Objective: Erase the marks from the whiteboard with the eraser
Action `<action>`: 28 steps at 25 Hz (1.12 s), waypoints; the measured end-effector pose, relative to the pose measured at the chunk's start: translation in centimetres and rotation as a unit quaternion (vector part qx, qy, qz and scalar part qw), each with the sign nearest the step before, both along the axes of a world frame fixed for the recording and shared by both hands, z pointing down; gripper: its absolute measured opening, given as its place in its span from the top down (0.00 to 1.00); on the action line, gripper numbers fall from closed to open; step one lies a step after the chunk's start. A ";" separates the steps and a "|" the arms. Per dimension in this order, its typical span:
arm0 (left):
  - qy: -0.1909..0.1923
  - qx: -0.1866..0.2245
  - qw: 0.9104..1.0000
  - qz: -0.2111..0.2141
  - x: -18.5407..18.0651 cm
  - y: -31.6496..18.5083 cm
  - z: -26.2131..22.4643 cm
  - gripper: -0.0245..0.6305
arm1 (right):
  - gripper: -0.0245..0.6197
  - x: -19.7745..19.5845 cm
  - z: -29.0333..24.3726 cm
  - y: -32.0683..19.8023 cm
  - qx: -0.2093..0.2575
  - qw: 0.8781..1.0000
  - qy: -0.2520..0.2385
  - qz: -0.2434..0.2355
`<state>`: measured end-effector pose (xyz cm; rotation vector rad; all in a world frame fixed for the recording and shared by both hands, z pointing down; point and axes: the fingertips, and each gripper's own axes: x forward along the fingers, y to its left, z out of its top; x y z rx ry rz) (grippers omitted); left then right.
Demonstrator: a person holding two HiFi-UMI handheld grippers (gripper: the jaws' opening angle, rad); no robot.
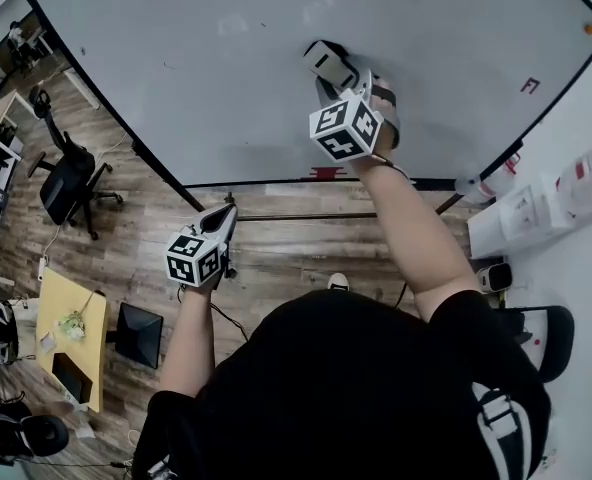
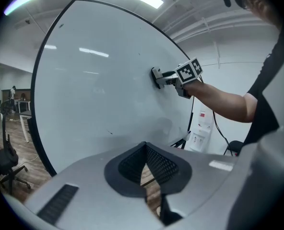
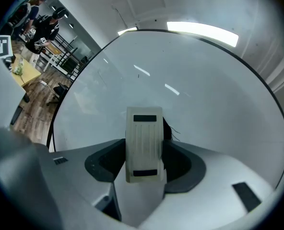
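**Eraser on whiteboard, clamped in right gripper**

Eraser [image 3: 143,145] is pressed against the whiteboard [image 1: 196,68], pinched between the right gripper [image 3: 143,169] jaws. Thin dark strokes [image 3: 176,131] sit just at its 3 o'clock. Left gripper [image 2: 144,146] has its jaws together and holds nothing. In head view it is at the eraser's 7 o'clock, over wood floor [image 1: 276,238].

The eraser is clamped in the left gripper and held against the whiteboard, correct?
Not quite: the right gripper, not the left, holds the eraser against the whiteboard, as the right gripper view shows. The left gripper is shut on nothing.
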<state>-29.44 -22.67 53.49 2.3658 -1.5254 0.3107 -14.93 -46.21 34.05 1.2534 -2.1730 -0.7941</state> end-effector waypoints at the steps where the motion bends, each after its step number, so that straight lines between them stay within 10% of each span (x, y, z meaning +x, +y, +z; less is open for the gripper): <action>1: 0.000 0.001 1.000 0.004 0.3 -0.2 0.0 0.95 | 0.60 0.7 0.1 -0.2 0.001 1.000 0.002 0.005; 28: -0.005 -0.002 0.997 0.074 6.9 -5.2 0.2 0.95 | 0.60 17.8 0.9 -4.2 -0.004 0.994 -0.004 0.109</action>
